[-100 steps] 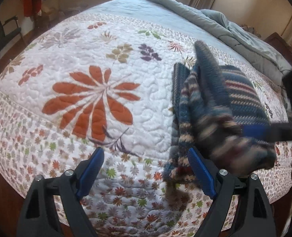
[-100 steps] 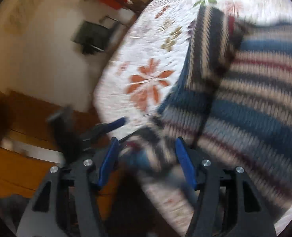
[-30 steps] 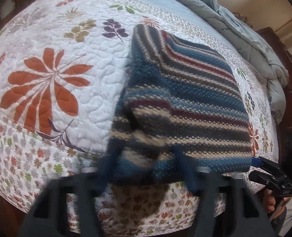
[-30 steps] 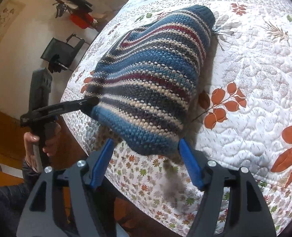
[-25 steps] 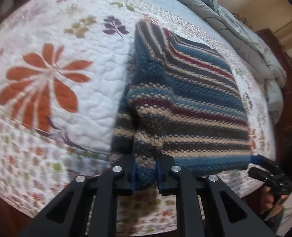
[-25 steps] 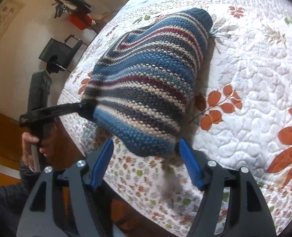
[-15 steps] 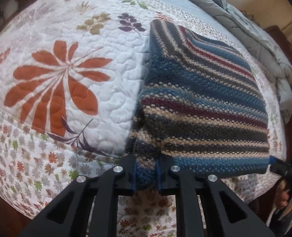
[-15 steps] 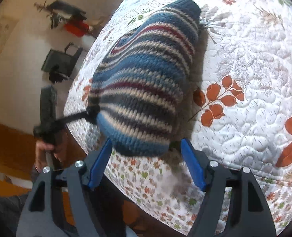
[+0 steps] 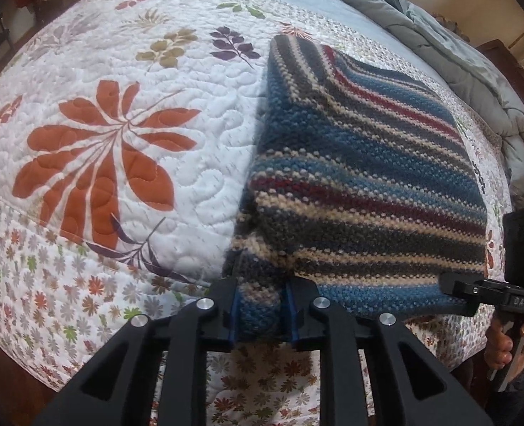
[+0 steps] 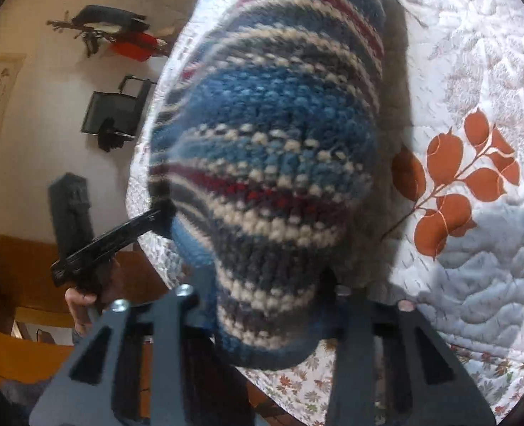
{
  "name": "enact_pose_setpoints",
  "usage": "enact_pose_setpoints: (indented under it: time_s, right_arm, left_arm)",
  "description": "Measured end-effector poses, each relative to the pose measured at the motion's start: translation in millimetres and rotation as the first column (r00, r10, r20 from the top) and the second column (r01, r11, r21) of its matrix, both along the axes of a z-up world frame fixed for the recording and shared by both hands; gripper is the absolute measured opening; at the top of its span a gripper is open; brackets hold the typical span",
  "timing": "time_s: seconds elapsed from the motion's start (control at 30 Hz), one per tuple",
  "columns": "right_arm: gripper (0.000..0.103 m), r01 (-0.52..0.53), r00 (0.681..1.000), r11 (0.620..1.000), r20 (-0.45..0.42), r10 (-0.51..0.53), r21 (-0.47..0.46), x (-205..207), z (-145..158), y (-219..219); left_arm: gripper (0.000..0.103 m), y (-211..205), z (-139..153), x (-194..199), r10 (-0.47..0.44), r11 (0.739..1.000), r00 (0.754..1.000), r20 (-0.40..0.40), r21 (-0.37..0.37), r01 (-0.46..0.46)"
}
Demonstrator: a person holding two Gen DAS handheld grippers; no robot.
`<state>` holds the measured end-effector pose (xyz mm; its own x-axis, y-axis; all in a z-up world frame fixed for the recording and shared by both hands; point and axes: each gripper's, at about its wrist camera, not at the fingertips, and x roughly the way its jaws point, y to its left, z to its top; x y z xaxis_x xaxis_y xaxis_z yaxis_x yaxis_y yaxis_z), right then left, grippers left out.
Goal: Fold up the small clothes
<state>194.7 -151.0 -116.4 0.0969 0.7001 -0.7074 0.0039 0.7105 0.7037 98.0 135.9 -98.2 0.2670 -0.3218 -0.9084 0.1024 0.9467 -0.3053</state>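
Pinching the near corners of the striped knit point(image 9: 361, 163) at the bed's point(image 9: 198, 163) near edge, my left gripper point(image 9: 262, 314) clenched on one, my right gripper point(image 10: 265, 305) seemingly closing round the other, I judge a fold next, needing both corners carried evenly toward the far edge.

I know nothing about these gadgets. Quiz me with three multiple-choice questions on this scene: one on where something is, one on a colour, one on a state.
1. Where does the striped knit lie?
A. on the floor
B. on the floral quilt
C. on a chair

2. What colour is the quilt's big flower?
A. orange
B. green
C. yellow

3. What is the left claw doing?
A. hanging open
B. pinching the knit's near corner
C. gripping the quilt

B: quilt shows all round the knit.
A: orange petals.
B: wool sits clamped between its fingers.
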Motion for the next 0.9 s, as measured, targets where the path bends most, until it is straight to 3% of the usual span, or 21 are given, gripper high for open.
enact_pose_setpoints:
  time_s: [0.2, 0.3, 0.4, 0.47, 0.57, 0.7, 0.9]
  right_arm:
    - [0.027, -0.028, 0.998, 0.988, 0.052, 0.036, -0.152, -18.0, 37.4, -5.2]
    - [0.028, -0.052, 0.998, 0.970, 0.022, 0.059, -0.237, -28.7, 29.6, -12.4]
    - [0.030, -0.013, 0.998, 0.984, -0.070, 0.001, -0.180, -34.1, -3.0, -23.0]
    - [0.034, -0.006, 0.997, 0.988, -0.072, -0.005, -0.152, -32.9, -6.2, -24.2]
    - [0.045, -0.016, 0.999, 0.992, -0.041, 0.011, -0.123, -29.7, 8.8, -32.5]
    - [0.060, -0.007, 0.999, 0.982, 0.049, 0.017, -0.190, -17.4, 44.7, -47.0]
    - [0.064, 0.081, 0.992, 0.975, 0.107, -0.059, -0.208, 27.3, 70.8, -72.7]
  left_arm:
    - [0.026, -27.7, 3.4, -3.5, -0.054, 0.998, 0.998, 0.013, 0.012, 0.054]
    - [0.032, -47.1, -0.8, -8.7, -0.101, 0.994, 0.994, 0.036, 0.044, 0.100]
    - [0.034, -60.8, -4.2, -11.5, -0.128, 0.987, 0.990, 0.065, 0.109, 0.121]
    - [0.036, -61.6, -2.0, -11.7, -0.140, 0.984, 0.988, 0.064, 0.118, 0.131]
    - [0.036, -50.0, 9.8, -7.3, -0.133, 0.990, 0.990, 0.039, 0.051, 0.131]
    - [0.041, -32.0, 35.0, 16.7, -0.116, 0.993, 0.992, 0.049, -0.028, 0.118]
    - [0.046, -54.1, 62.2, 75.6, -0.124, 0.991, 0.990, 0.072, -0.037, 0.127]
